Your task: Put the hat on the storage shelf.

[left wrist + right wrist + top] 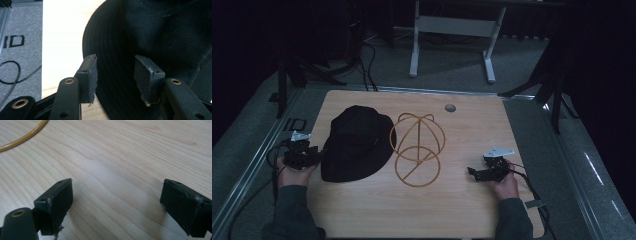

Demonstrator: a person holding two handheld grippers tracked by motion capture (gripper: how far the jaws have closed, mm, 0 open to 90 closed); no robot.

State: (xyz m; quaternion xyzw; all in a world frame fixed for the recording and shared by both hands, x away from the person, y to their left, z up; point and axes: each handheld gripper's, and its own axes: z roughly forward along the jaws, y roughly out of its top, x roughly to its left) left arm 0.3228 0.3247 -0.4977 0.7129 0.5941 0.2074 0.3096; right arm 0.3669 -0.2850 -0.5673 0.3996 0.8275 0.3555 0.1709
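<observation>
Reaching: left gripper [116,80], jaws parted, hat brim [105,45] between its fingers, unpinched.
Risk: closing shallow, the brim slips free.
Right gripper [116,207]: wide open over bare table [125,157].

Your high view is dim and dark-edged; near the black hat [155,37], the table [62,37] glares white, washed out.

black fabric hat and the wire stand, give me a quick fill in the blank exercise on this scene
1. The black fabric bucket hat lies on the pale wooden ____.
2. Beside the hat stands a wire dome stand coloured ____.
3. The left gripper has its jaws ____ over the hat's brim.
4. The right gripper holds ____.

Missing words: table; gold; open; nothing
</observation>
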